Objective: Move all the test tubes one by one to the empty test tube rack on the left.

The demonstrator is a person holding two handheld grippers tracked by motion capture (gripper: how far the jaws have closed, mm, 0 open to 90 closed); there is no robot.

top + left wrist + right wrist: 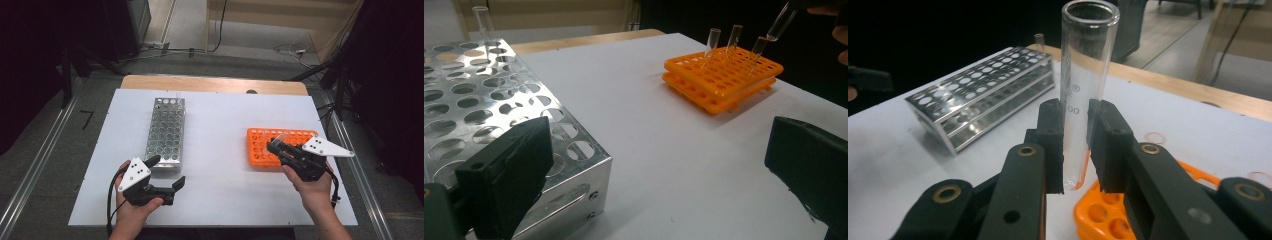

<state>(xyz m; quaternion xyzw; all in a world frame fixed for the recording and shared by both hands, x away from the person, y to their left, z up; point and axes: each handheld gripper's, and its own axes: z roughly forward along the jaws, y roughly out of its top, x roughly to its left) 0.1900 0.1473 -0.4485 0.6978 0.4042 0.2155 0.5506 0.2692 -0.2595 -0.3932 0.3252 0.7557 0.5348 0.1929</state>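
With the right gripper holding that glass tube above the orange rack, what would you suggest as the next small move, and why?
Probably carry the glass tube leftward toward the metal rack. The right gripper is shut on it, and its rounded bottom looks clear of the orange rack, so it seems free to travel. The metal rack has many empty holes and one tube standing at its far end.

- You're looking at a clear, glossy glass test tube (1083, 95).
- The perforated rack (484, 105) is showing shiny bare metal.
- The orange rack (724, 75) is looking like smooth plastic.
- The white counter (220, 165) is appearing matt, wood edging its far side.
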